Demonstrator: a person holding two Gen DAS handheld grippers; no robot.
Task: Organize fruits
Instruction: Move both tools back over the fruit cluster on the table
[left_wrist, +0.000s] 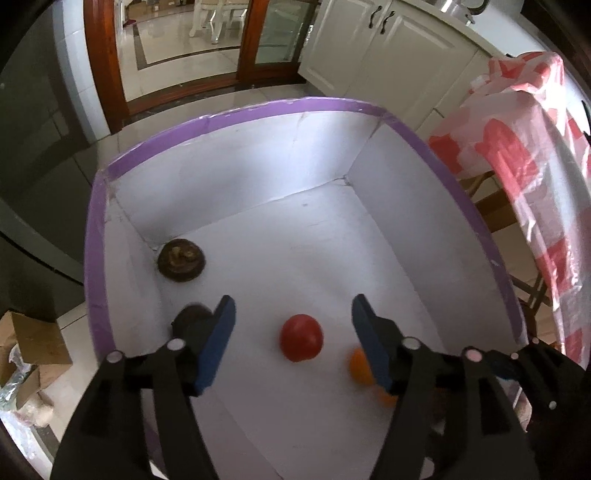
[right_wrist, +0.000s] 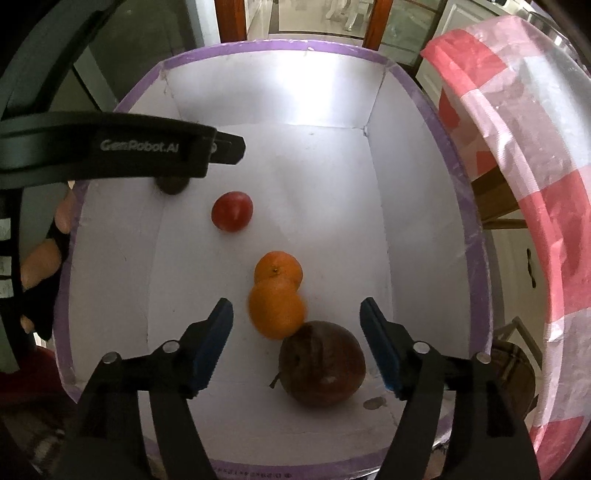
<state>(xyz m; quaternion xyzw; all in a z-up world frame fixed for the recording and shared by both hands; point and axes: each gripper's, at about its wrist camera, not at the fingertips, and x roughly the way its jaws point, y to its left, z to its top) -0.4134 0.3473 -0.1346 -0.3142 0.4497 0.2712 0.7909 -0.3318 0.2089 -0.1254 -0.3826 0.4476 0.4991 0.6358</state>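
A white box with a purple rim (left_wrist: 258, 109) (right_wrist: 280, 46) holds the fruits. In the left wrist view a red tomato (left_wrist: 301, 336) lies between the fingers of my open, empty left gripper (left_wrist: 293, 325), with an orange (left_wrist: 359, 367) partly behind the right finger, a dark fruit (left_wrist: 190, 317) behind the left finger and a brown round fruit (left_wrist: 181, 259) in the far left corner. In the right wrist view my open, empty right gripper (right_wrist: 295, 325) hovers over two oranges (right_wrist: 277, 309) (right_wrist: 279, 268) and a dark brown apple-like fruit (right_wrist: 322, 363). The tomato (right_wrist: 232, 210) lies farther back.
A table with a red-and-white checked plastic cloth (left_wrist: 517, 147) (right_wrist: 517, 129) stands right of the box. Cardboard boxes (left_wrist: 33, 343) sit on the tiled floor at the left. White cabinets (left_wrist: 369, 48) and a wooden door frame (left_wrist: 107, 74) stand behind.
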